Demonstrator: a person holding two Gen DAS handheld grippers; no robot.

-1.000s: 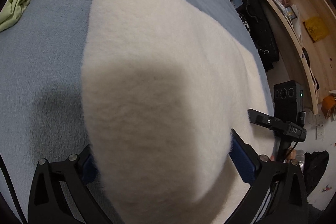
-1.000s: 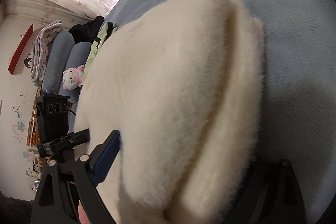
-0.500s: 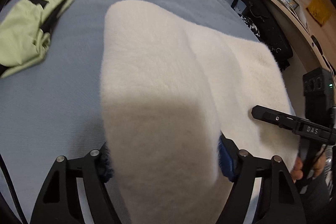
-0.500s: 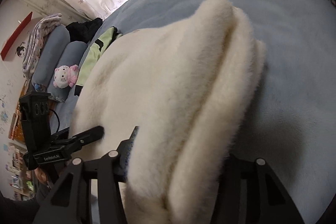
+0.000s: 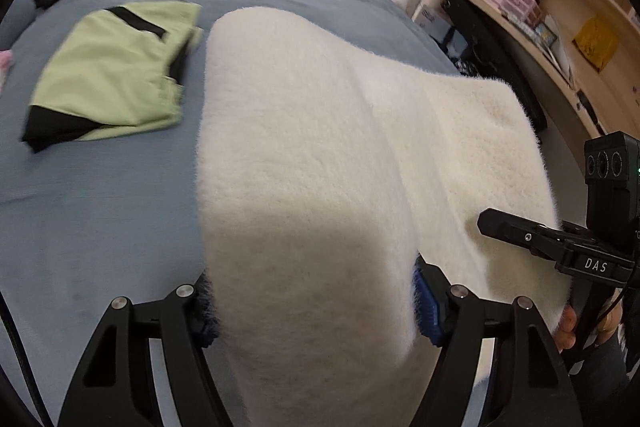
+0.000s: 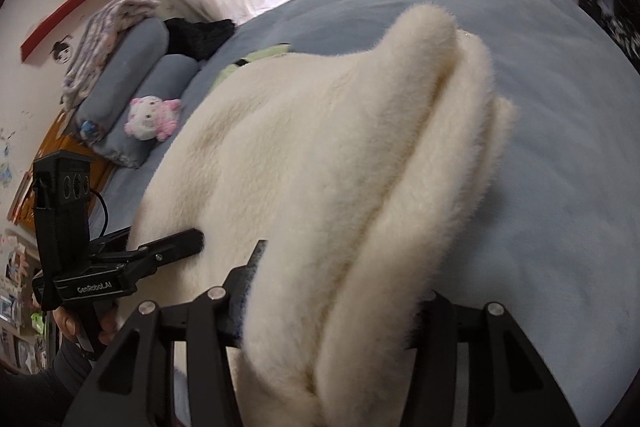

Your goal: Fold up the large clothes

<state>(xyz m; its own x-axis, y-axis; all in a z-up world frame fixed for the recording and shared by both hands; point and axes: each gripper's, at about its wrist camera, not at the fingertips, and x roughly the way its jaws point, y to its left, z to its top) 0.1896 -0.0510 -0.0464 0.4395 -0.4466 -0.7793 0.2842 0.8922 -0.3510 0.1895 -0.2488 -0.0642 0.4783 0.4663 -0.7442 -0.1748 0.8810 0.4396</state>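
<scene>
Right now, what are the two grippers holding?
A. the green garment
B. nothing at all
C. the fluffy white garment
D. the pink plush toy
C: the left gripper and the right gripper each have a thick fold of the white garment bunched between their pads, while the green garment lies apart on the bed and the plush toy sits by the pillows.

The left gripper [image 5: 316,311] was matte black, its two arms cut with triangular openings and fixed with silver round-head screws, and a ribbed blue pad [image 5: 426,301] lined the finger at 4 o'clock. Toward 3 o'clock the right gripper [image 5: 516,233] carried white "DAS" lettering and a black camera block with three round lenses. In the right wrist view a thin black cable [image 6: 102,207] looped at 9 o'clock, above a "GenRoboLAI" marking. Both hands wore dark grey sleeves [image 6: 60,367].
</scene>
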